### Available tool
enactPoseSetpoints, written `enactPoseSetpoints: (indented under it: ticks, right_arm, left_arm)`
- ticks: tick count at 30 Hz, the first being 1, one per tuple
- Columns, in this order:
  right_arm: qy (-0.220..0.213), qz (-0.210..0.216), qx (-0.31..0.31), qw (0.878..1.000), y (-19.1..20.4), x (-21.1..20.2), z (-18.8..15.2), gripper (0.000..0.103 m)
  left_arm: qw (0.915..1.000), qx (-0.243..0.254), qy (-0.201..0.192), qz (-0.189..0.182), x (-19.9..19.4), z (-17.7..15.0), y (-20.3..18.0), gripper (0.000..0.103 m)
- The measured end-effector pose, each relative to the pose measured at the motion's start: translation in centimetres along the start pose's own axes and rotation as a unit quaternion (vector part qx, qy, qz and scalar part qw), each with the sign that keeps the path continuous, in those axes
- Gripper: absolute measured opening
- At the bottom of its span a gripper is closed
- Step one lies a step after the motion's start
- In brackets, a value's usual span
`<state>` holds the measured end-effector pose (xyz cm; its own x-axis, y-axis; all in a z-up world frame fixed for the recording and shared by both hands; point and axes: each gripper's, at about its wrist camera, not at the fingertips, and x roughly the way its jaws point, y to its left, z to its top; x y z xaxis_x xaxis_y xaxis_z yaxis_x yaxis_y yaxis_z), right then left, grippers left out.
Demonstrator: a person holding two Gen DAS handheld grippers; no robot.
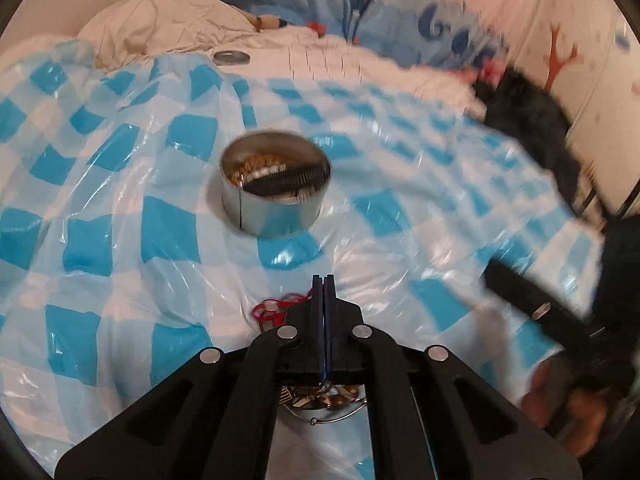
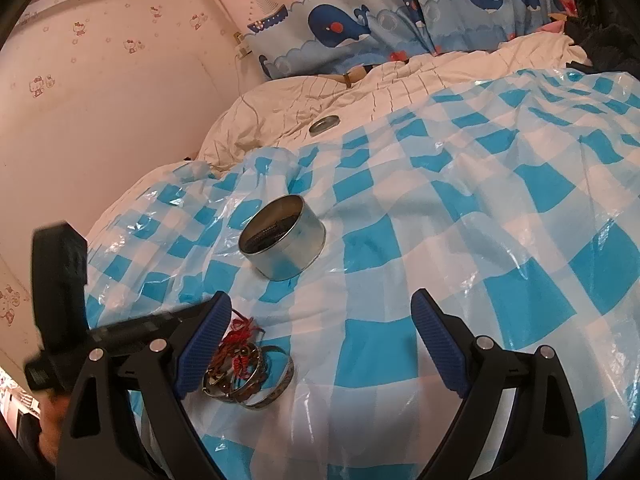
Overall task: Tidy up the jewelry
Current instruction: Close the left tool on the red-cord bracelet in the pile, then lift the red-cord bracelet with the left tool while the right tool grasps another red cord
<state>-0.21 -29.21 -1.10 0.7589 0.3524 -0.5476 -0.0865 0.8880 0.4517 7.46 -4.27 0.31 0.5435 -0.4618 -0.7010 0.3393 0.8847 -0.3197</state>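
On the left of the right wrist view, the left gripper (image 2: 60,312) reaches in over the bed (image 2: 280,100), carried by a hand (image 2: 50,436) low at the edge. Its own camera shows the left gripper (image 1: 324,280) with its jaws pressed flat together; whether a strand is caught between them cannot be told. Under it lies the pile of bracelets (image 2: 248,372), with red cord (image 1: 276,308) showing just beside the closed tips. The pile sits near the person, probably so each piece can be picked off in turn.

Further along and deeper on the checked sheet (image 2: 520,208) stands the tin (image 2: 282,238), upright and open. It already holds some jewelry, so it looks to be the place for the rest. Its lid (image 2: 324,123) lies apart on the white duvet, out of the way.

To the right, the right gripper (image 2: 322,344) hangs wide open and empty over bare sheet beside the pile, probably clear of the left one's work.
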Motion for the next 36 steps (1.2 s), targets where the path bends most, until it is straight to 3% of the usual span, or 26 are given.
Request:
enactPoseSetpoints:
  ticks: [5,12,19,24,31,32,36]
  right_arm:
    - [0.004,-0.001,-0.002,1.000,0.2,0.4,-0.2,0.087]
    - [0.010,0.002,-0.023,1.000,1.1,0.7,-0.5,0.088]
    - [0.025,0.036,-0.091,0.995,4.1,1.6,-1.3,0.089]
    - [0.070,0.048,-0.157,0.984,7.6,4.6,-1.9,0.089]
    - [0.148,0.076,-0.143,0.976,8.3,9.0,-2.5,0.089]
    - [0.157,0.088,-0.129,0.975,8.1,9.5,-2.4,0.083]
    - [0.182,0.104,-0.109,0.972,7.7,10.9,-2.2,0.039]
  left_arm:
    - [0.9976,-0.054,-0.034,-0.028,-2.3,0.6,2.3,0.000]
    - [0.9959,-0.067,-0.047,-0.038,-3.2,1.0,2.9,0.000]
    - [0.9891,-0.081,-0.103,-0.067,-6.2,1.9,3.5,0.000]
    - [0.9862,-0.096,-0.116,-0.068,-7.2,2.2,4.5,0.000]
    - [0.9858,-0.103,-0.114,-0.069,-7.3,2.1,5.0,0.000]
    - [0.9857,-0.103,-0.114,-0.070,-7.3,2.2,5.0,0.000]
    - [0.9860,-0.100,-0.113,-0.070,-7.1,2.1,4.9,0.000]
